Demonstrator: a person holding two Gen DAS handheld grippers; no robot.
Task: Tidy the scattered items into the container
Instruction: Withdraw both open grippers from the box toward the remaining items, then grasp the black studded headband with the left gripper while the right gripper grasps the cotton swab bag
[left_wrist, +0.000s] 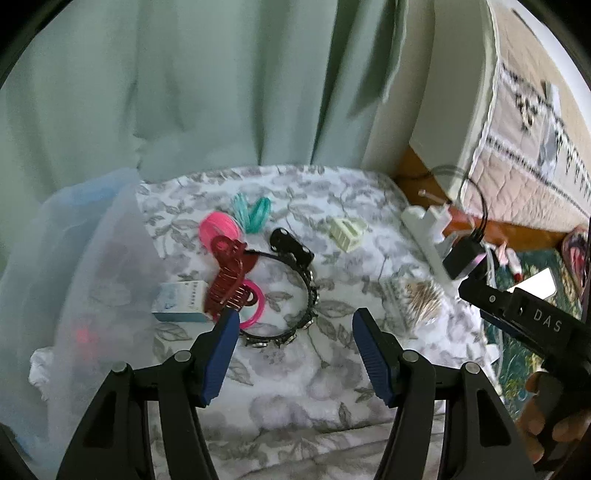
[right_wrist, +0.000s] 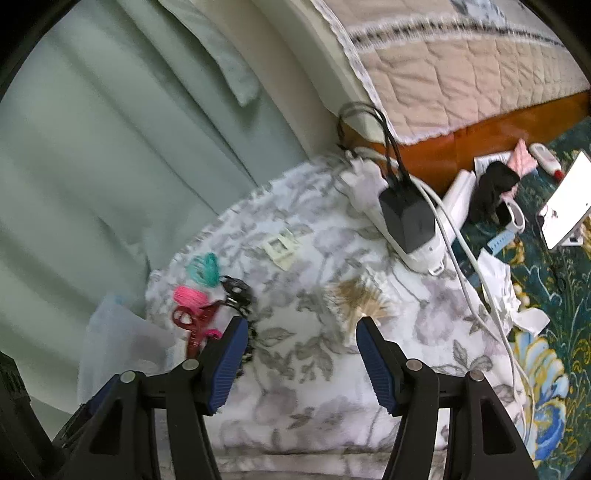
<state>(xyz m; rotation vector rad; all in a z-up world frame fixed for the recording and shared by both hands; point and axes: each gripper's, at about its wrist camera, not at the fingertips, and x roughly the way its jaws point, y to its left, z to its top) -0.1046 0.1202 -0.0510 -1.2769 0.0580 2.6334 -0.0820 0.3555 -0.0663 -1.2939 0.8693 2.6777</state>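
on the floral cloth (left_wrist: 295, 387) the red claw clip (left_wrist: 227, 280) lay just ahead-left of the left gripper (left_wrist: 291, 354) (wide open, empty; right gripper (right_wrist: 297, 360) likewise, farther off)

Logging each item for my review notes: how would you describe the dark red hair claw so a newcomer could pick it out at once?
Start at the floral cloth and go to its left side, beside the translucent container. There the dark red hair claw lies over a pink coil, next to a small white and blue box. It alone is see-through deep red, with a looped handle and comb-like teeth.
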